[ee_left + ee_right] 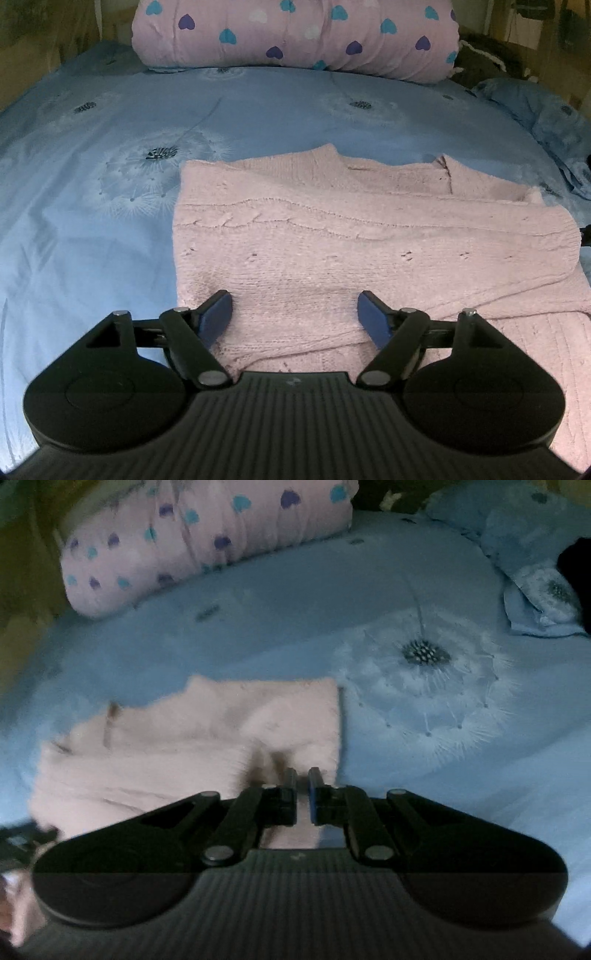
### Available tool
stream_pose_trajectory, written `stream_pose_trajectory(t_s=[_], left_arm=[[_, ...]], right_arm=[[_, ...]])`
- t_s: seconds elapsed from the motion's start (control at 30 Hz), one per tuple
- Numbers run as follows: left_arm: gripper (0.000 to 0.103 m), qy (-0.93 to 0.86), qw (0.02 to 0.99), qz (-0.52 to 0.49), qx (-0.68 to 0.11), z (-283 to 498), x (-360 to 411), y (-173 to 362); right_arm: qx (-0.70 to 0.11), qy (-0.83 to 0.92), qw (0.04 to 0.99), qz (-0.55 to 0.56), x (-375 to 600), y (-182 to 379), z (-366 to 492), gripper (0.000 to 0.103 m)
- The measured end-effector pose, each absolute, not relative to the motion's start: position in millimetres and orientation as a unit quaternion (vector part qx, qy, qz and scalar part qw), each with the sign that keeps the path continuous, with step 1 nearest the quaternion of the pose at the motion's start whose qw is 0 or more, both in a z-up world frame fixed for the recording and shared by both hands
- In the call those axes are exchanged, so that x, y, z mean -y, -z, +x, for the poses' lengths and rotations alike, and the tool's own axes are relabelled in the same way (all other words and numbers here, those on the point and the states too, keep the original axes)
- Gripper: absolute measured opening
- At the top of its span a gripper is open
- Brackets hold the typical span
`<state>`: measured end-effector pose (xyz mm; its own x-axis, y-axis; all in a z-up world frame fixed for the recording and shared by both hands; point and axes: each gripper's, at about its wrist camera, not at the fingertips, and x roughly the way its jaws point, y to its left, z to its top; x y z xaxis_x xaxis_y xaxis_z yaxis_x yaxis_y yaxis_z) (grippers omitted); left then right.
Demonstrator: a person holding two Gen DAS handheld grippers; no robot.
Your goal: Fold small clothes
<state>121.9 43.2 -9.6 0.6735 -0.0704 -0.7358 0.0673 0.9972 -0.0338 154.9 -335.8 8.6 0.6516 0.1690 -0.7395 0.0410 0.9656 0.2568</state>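
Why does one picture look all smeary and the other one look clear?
Right wrist view: motion blur smears the pink sweater and the heart-print quilt; it is dim too. Left wrist view: sharp, the sweater's knit shows. Both views: the fisheye lens curves the blue bedsheet's edges.

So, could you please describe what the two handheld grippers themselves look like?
Both look alike. The left gripper has a black ribbed body, two rounded black lobes at its sides, black linkage arms with silver pivot pins, and blue pads inside the jaws. The right gripper shows the same black build and silver pins, with blue visible on one pad. No cables or sleeves show.
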Motion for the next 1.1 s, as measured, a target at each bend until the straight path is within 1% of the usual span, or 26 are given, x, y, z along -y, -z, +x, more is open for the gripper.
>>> stream_pose_trajectory(t_s=[0.1, 0.17, 0.27, 0.37, 0.47, 0.53, 0.6, 0.67, 0.73, 0.77, 0.8, 0.83, 0.87, 0.9, 1.1], left_arm=[[0.081, 0.036, 0.915, 0.0, -0.402, 122, -42, 9], [0.081, 0.035, 0.915, 0.0, -0.402, 122, -42, 10], [0.082, 0.034, 0.915, 0.002, -0.401, 122, -41, 10], [0.082, 0.034, 0.916, 0.007, -0.4, 122, -40, 11], [0.083, 0.033, 0.916, 0.007, -0.4, 121, -40, 11], [0.084, 0.033, 0.915, 0.005, -0.402, 122, -41, 11], [0.087, 0.034, 0.914, 0.002, -0.404, 122, -41, 12], [0.088, 0.033, 0.914, 0.004, -0.404, 122, -40, 12], [0.088, 0.032, 0.915, 0.008, -0.403, 120, -39, 10], [0.088, 0.032, 0.915, 0.01, -0.403, 118, -38, 9], [0.089, 0.03, 0.915, 0.011, -0.403, 116, -39, 7], [0.089, 0.029, 0.914, 0.01, -0.404, 113, -39, 6], [0.089, 0.029, 0.915, 0.01, -0.403, 109, -39, 4], [0.089, 0.029, 0.915, 0.011, -0.401, 103, -38, 1], [0.09, 0.031, 0.917, 0.014, -0.397, 71, -34, -16]], right_arm=[[-0.407, -0.029, 0.904, 0.131, 337, -8, 148, 0.011], [-0.387, -0.025, 0.913, 0.127, 334, -20, 140, 0.012], [-0.348, -0.05, 0.932, 0.091, 318, -41, 122, 0.012], [-0.343, -0.088, 0.934, 0.053, 296, -45, 116, 0.012], [-0.362, -0.082, 0.929, 0.015, 278, -29, 124, 0.012], [-0.376, -0.061, 0.924, 0.015, 277, -13, 130, 0.01], [-0.357, -0.051, 0.933, 0.011, 279, 3, 128, 0.009], [-0.322, -0.051, 0.945, -0.025, 272, 12, 120, 0.009], [-0.308, -0.045, 0.949, -0.048, 266, 14, 114, 0.011], [-0.309, -0.044, 0.949, -0.043, 266, 11, 111, 0.018], [-0.312, -0.046, 0.948, -0.034, 266, 9, 110, 0.03], [-0.317, -0.054, 0.947, -0.022, 267, 4, 107, 0.036], [-0.318, -0.058, 0.946, -0.013, 267, -1, 103, 0.045], [-0.317, -0.061, 0.946, -0.005, 266, -7, 97, 0.051], [-0.287, -0.082, 0.954, -0.006, 254, -34, 44, 0.052]])
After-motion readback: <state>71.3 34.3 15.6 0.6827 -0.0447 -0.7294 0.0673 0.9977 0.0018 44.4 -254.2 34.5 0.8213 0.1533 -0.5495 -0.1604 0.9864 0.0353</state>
